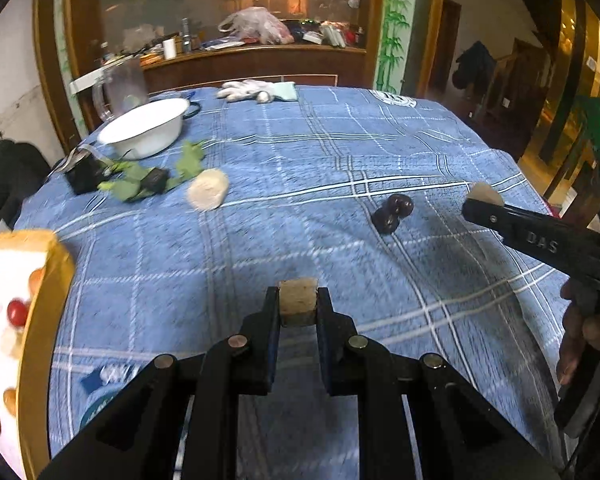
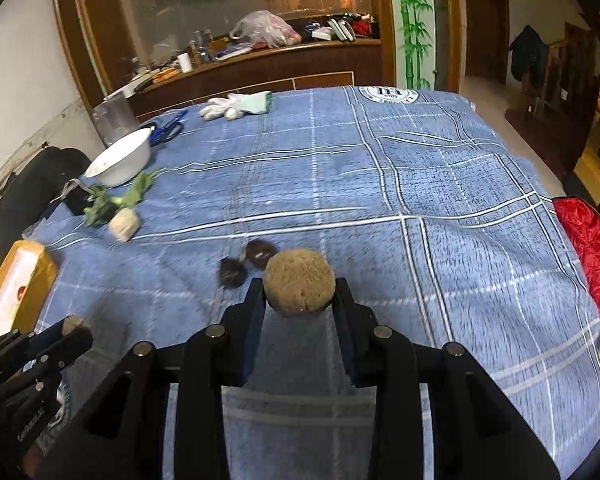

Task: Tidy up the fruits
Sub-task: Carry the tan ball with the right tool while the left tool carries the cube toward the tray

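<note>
Right gripper [image 2: 299,294] jaws clench a tan round fruit [image 2: 299,282]; left gripper [image 1: 298,307] jaws grip a tan chunk [image 1: 298,307]; dark fruits [image 2: 246,263] lie just beyond.

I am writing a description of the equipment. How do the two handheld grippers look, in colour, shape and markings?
Both grippers, left and right, are black, with two flat parallel fingers on linkage arms joined by round metal pins. In the left wrist view the right gripper's side carries raised letters "DAS", and a green light glows on the device behind it.
</note>
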A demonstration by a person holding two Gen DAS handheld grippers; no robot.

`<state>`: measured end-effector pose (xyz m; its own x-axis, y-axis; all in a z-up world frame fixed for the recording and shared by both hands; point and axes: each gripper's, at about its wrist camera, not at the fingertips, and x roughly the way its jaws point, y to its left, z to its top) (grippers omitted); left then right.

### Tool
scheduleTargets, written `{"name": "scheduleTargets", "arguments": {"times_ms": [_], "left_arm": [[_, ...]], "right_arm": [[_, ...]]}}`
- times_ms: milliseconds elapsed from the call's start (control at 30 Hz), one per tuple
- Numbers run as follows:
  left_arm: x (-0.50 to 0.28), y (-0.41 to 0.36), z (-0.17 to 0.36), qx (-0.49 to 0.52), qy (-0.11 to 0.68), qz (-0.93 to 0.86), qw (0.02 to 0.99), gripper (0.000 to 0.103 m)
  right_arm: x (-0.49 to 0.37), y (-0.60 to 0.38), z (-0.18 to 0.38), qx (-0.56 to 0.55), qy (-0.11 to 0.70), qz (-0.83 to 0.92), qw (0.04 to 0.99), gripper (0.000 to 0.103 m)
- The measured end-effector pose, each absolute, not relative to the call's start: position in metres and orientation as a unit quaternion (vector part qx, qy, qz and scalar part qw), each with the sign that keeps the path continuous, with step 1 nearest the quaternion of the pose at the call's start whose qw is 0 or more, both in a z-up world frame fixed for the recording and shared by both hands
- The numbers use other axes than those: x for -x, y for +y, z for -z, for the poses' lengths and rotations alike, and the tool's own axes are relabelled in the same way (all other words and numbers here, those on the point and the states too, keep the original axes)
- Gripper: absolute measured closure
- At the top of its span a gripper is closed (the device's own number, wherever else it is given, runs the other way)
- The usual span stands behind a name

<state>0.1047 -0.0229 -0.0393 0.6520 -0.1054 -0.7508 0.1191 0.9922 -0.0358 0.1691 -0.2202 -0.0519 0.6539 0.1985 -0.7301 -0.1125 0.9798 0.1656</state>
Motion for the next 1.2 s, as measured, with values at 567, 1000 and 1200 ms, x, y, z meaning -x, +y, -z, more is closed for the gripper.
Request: {"name": "scheduleTargets", "arguments": {"times_ms": [567,1000,1200], "left_arm": [[-0.032,0.041,0.015,0.019,0.387,0.013,0.922,0.088],[-0.015,0.078,0.01,0.051,0.374,-0.012,0.926,0.088],[-0.011,0.087,0.01,0.059,0.375,-0.022,0.925,0.088]], "right_arm": [[-0.096,-0.152,0.041,-0.029,0.393,-0.138,0.909,0.067],[-0.074,-0.122,0.04,0.004,0.396,-0.156,0.905,0.067],[-0.068,-0.118,0.033,0.004,0.39,-0.162,0.907,0.067]]}}
